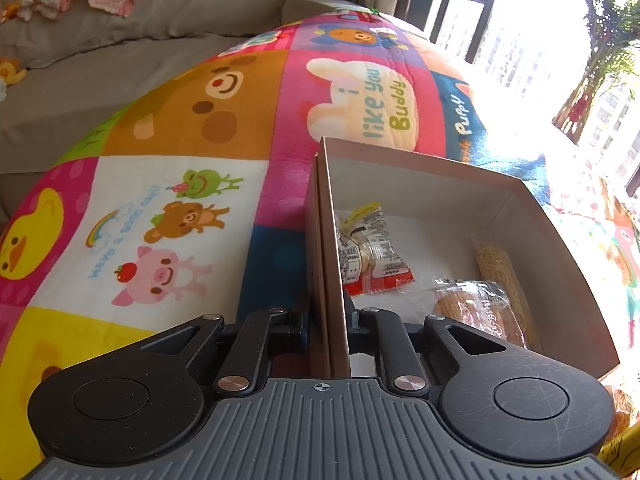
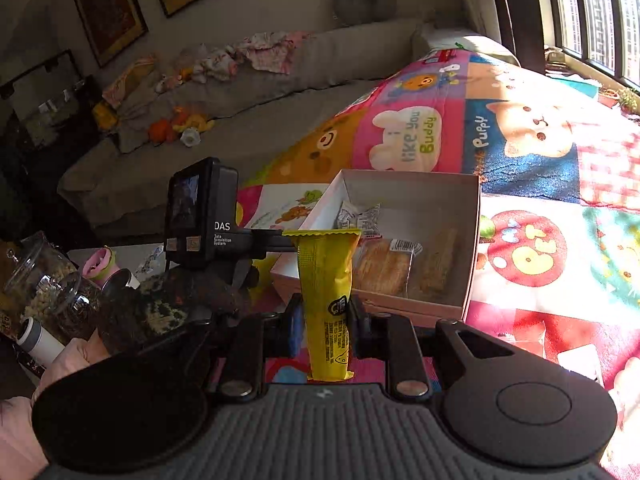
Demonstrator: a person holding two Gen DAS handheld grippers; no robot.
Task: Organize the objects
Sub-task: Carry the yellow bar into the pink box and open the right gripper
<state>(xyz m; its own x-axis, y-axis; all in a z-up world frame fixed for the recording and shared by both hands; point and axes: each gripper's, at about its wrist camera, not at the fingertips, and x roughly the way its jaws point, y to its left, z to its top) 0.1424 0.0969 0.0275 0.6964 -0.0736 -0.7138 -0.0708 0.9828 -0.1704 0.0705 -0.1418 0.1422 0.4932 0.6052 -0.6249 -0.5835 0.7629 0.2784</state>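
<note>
A yellow snack packet point(image 2: 325, 300) is held upright in the right gripper point(image 2: 323, 326), the jaws pressed against its lower half from both sides. Its crimped top edge is seen in front of the near left corner of the cardboard box point(image 2: 474, 240), and the packet is outside the box, on the near side of it.

The box point(image 1: 560, 264) is open-topped, with a white floor. Its left wall point(image 1: 330, 264) is clamped by the left gripper point(image 1: 329, 322), one jaw outside the wall and one inside, closed narrowly on the card. Inside the box, a white printed packet with a red end point(image 1: 370, 250) lies against the left wall. A clear-wrapped pastry point(image 1: 480, 310) lies toward the near right, and a long grainy bar point(image 1: 500, 272) lies along the right wall, just beside the pastry.

The box rests on a cartoon-patterned quilt point(image 1: 180, 208) that spreads out from it on all sides. Beyond the quilt, on the far side of the box, a grey sofa point(image 2: 248, 96) is seen with scattered clothes and toys. To the left of the box, in the right wrist view, the left gripper's camera point(image 2: 200, 216) and some glass jars point(image 2: 52, 284) are visible.
</note>
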